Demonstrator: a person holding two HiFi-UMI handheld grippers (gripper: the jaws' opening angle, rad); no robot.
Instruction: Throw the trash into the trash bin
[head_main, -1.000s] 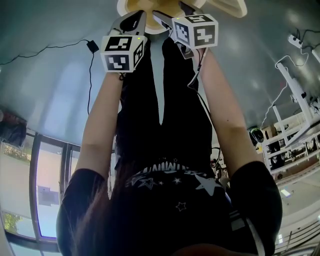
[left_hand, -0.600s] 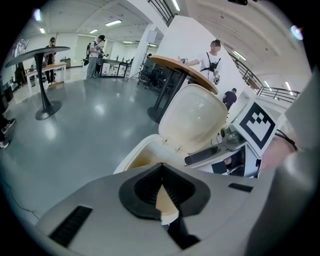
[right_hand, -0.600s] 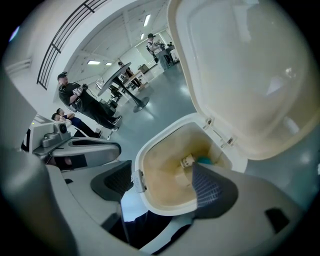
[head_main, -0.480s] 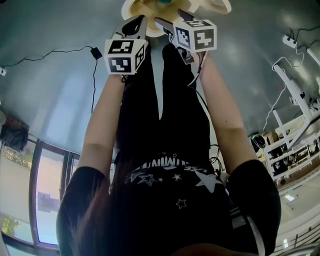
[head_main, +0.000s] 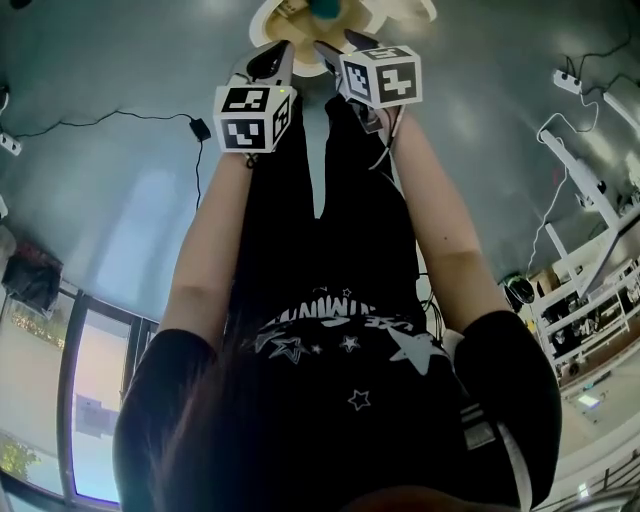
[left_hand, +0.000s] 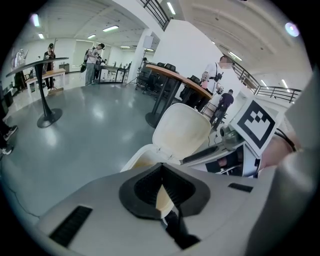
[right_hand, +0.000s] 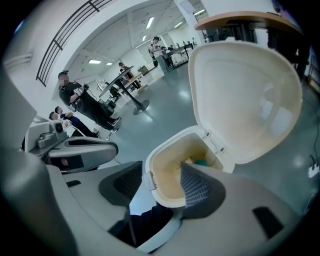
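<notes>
The cream trash bin (head_main: 262, 18) stands on the floor at the top of the head view, lid (right_hand: 245, 100) up. A teal piece of trash (right_hand: 201, 162) lies inside it, also visible as the teal trash (head_main: 325, 8) from the head. Both grippers hang side by side above the bin's near rim (right_hand: 167, 150). My left gripper (left_hand: 162, 187) is shut with nothing in it, and the bin lid (left_hand: 182, 131) shows past its jaws. My right gripper (right_hand: 161, 172) is apart and closing, with nothing between the pads. In the head view the left gripper (head_main: 272, 55) and right gripper (head_main: 335, 50) sit by their marker cubes.
Cables and a power strip (head_main: 568, 82) lie on the grey floor. White frames (head_main: 585, 180) stand at the right. Tall round tables (left_hand: 42, 85) (left_hand: 172, 82) and several people stand in the hall beyond the bin. Windows (head_main: 95, 400) are at the lower left.
Both grippers have drawn back from the bin toward the person. The bin sits farther up the head view, and a teal piece now shows inside it.
</notes>
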